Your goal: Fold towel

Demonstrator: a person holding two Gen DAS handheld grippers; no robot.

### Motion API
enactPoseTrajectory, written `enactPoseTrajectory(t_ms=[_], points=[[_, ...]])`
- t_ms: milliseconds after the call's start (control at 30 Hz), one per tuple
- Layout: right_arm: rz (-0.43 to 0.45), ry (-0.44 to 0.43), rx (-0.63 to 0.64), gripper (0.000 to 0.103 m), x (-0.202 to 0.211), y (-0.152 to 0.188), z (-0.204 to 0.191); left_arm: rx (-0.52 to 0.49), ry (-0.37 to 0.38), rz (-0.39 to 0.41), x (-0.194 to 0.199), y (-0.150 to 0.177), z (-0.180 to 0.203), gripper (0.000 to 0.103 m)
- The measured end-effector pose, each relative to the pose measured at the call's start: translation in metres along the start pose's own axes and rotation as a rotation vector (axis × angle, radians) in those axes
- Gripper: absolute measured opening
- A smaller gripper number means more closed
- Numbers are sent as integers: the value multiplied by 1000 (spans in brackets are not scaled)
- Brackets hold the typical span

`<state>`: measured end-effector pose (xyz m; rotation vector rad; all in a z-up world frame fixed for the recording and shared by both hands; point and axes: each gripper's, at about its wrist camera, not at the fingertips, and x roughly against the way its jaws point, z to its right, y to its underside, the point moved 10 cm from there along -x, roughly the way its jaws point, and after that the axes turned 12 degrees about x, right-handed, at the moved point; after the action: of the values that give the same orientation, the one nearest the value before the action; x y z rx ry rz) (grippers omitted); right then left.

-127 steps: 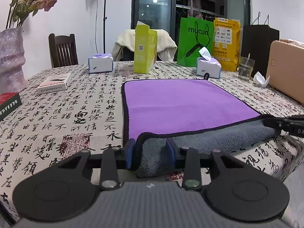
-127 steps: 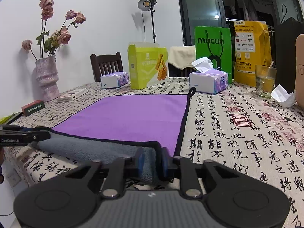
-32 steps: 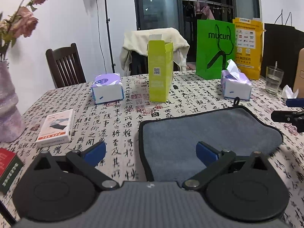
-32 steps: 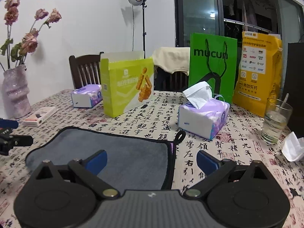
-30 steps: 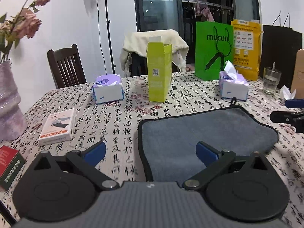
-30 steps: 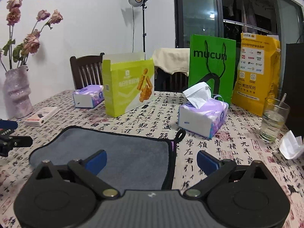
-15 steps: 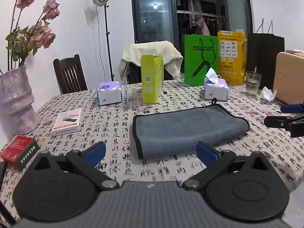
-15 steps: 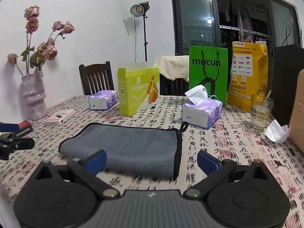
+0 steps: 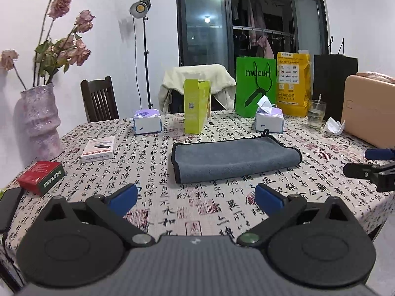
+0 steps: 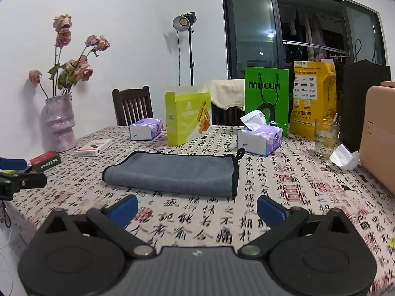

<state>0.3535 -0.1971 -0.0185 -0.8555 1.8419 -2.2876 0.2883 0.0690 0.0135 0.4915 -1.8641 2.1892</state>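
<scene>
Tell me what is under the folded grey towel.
The towel lies flat on the calligraphy-print tablecloth, which shows all around it. Its lower layer and the cloth beneath are covered, so nothing more can be seen there. Both tongs are open, clear of it.

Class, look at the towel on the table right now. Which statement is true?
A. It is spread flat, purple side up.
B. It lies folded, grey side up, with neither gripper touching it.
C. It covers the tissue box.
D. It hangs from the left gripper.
B: the towel lies folded with grey showing, and the left gripper and right gripper are open, short of it.
</scene>
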Motion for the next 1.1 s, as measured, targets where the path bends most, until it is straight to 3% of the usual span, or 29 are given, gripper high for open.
enactPoseTrajectory(t_ms=[600,1100], points=[[60,-2,17,103,79,34,-37,28,16,49,77,43,5,103],[60,-19,43,103,123,60,-64,18,-9,52,105,74,5,103]])
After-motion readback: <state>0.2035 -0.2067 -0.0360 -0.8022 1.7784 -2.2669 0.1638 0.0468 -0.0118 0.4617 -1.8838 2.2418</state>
